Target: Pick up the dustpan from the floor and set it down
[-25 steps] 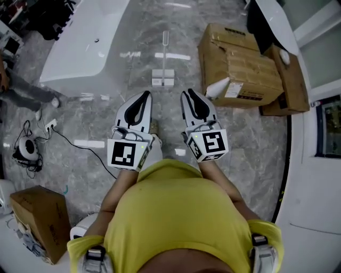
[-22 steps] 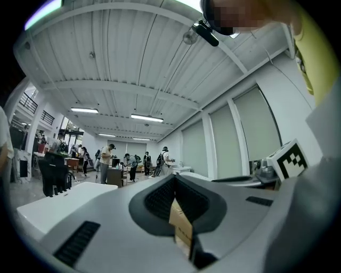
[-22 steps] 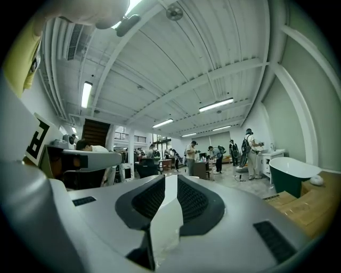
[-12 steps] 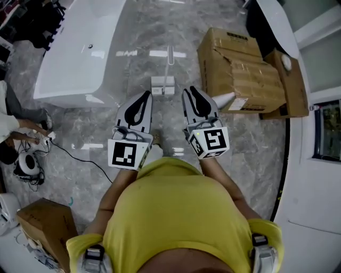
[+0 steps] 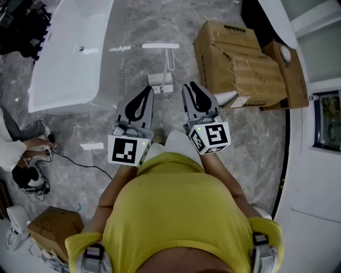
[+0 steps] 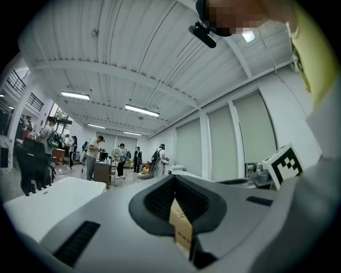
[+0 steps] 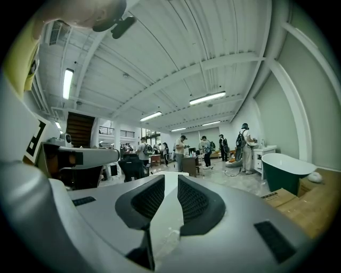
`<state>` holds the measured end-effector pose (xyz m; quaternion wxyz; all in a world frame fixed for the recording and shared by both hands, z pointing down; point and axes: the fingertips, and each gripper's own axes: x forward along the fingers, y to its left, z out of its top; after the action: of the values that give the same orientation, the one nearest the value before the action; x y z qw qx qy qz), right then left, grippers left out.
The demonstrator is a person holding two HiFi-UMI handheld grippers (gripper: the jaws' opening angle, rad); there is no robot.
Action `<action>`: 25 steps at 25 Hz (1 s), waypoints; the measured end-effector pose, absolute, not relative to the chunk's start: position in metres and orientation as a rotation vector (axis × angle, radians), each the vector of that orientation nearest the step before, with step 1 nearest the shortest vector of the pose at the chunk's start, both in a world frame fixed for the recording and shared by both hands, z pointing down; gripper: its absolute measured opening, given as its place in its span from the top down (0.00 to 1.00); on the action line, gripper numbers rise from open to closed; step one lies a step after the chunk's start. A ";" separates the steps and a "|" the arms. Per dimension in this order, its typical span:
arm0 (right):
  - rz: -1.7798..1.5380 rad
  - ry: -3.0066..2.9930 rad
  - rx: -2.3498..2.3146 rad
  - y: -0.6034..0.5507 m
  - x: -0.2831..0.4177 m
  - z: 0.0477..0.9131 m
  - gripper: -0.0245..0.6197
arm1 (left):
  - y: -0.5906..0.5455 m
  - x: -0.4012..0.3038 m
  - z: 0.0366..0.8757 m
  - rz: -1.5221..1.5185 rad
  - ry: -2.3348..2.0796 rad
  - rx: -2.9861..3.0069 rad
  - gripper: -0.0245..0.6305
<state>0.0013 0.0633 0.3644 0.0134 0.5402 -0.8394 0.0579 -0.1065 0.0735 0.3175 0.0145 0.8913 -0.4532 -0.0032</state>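
Both tongs are held side by side and level above the marble floor (image 5: 96,128). The left tongs (image 5: 145,94) and right tongs (image 5: 191,88) each stand a narrow slit apart, gripping nothing. The white dustpan (image 5: 161,81) sits on the floor, untouched, between a bathtub (image 5: 69,58) and a cardboard box (image 5: 240,64). In the head view it lies just past the tips.

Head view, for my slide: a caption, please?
Left gripper and right gripper held over marble floor, dustpan ahead, boxes at right.

Open showroom-like hall, white bathtub (image 5: 68,56), cardboard boxes (image 5: 241,63) on marble floor (image 5: 205,15), ribbed ceiling (image 7: 176,56), strip lights (image 7: 206,98)
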 end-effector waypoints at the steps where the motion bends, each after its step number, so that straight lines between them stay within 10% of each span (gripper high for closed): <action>1: 0.186 -2.613 1.680 0.059 0.001 0.367 0.82 | 0.070 -0.105 0.323 0.025 -1.392 2.767 0.96; 25: 0.407 -2.604 1.277 -0.114 0.007 0.480 0.74 | -0.092 -0.077 0.370 0.126 -1.397 2.686 0.96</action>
<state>0.0067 -0.1136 0.4801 0.1062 0.4337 -0.8840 0.1383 -0.0773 -0.0919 0.3699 0.0558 0.8850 -0.4604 0.0416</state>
